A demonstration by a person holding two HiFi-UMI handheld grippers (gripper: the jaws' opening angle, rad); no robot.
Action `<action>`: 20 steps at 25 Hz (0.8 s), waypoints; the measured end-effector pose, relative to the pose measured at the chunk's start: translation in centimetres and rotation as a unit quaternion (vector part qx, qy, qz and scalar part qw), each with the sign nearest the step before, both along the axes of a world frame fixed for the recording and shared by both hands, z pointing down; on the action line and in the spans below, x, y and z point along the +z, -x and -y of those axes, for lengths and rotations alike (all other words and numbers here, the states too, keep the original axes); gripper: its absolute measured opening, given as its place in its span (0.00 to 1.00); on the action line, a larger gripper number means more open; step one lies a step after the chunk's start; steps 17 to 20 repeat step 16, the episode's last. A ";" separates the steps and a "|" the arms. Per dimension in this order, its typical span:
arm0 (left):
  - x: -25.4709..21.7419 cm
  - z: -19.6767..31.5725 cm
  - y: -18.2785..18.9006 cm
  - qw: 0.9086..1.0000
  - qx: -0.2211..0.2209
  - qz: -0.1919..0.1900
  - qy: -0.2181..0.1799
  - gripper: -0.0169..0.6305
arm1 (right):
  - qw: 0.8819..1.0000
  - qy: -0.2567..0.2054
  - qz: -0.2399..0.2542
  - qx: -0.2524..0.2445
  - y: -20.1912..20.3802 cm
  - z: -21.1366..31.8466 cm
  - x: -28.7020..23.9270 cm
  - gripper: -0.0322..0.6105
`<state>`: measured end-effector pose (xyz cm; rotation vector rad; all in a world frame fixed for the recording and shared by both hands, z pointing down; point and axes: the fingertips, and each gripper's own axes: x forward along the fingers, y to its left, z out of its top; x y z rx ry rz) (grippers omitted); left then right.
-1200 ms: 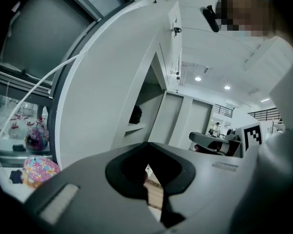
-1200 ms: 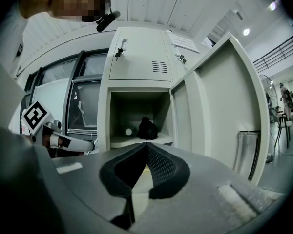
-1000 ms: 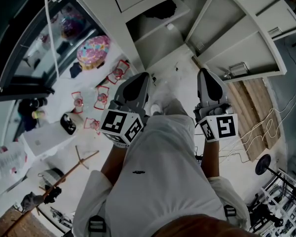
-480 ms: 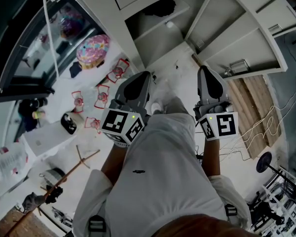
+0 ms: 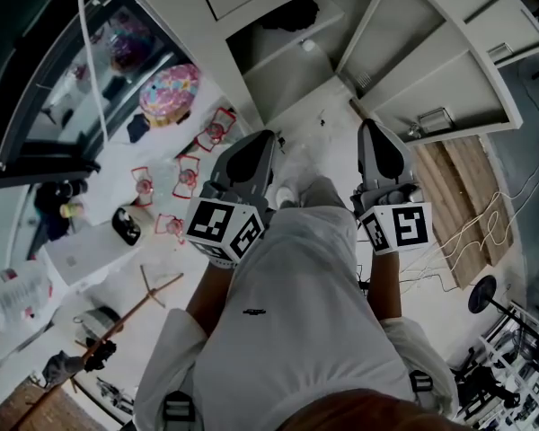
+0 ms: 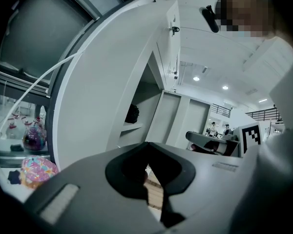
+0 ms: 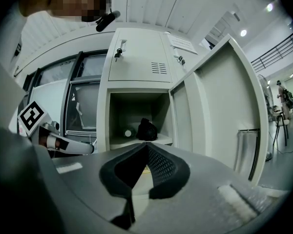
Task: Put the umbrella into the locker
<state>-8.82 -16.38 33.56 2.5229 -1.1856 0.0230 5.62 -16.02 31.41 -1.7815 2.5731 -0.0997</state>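
Sitting on the shelf (image 7: 136,141) inside the open locker (image 7: 103,106) is the umbrella (image 7: 147,129). It is a black, lumpy, soft-looking bundle toward the right side of the shelf. A small pale round thing (image 7: 128,132) lies just beside it, on its left.

The right gripper view looks straight into the locker and shows both. The left gripper view sees the locker from the side, so only the umbrella peeks out past the wall. In the head view the umbrella is just a dark patch inside the box.

The locker is pale, smooth and flat-sided, with square corners. Its door (image 7: 219,106) swings out to the right. The upper door (image 7: 139,55) is closed, with thin slots and a key hanging at its lock.

Both tongs hang in front of the locker, well apart from the umbrella. The left tongs (image 6: 146,144) are clenched with nothing in them. The right tongs (image 7: 147,144) are clenched and empty too, and their dark pads have a bumpy, dotted skin.

Only the head view shows the two side by side, grey and rounded, each with a black-and-white marker cube (image 5: 223,230). It also shows a pink spotty round thing (image 5: 171,92) off to the left and brown wooden boards (image 5: 458,196) to the right.
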 end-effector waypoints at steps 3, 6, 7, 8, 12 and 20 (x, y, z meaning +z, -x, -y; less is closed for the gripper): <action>0.0 0.0 0.0 1.000 -0.002 0.000 -0.002 0.05 | 1.000 0.001 0.003 -0.003 0.1 0.0 0.2 0.04; 0.1 0.1 0.1 1.000 -0.005 -0.003 0.001 0.05 | 1.000 0.003 0.004 -0.006 0.3 0.1 0.2 0.04; 0.1 0.1 0.1 1.000 -0.005 -0.003 0.002 0.05 | 1.000 0.003 0.005 -0.006 0.4 0.2 0.2 0.04; 0.1 0.1 0.0 1.000 -0.004 -0.003 0.002 0.05 | 1.000 0.003 0.005 -0.007 0.4 0.3 0.2 0.04; 0.2 -0.1 -0.2 1.000 -0.001 -0.004 0.005 0.05 | 1.000 0.008 0.008 -0.007 0.3 0.2 0.3 0.04; 0.1 0.1 -0.2 1.000 -0.002 -0.005 0.001 0.05 | 1.000 0.009 0.012 -0.006 0.4 0.3 0.3 0.04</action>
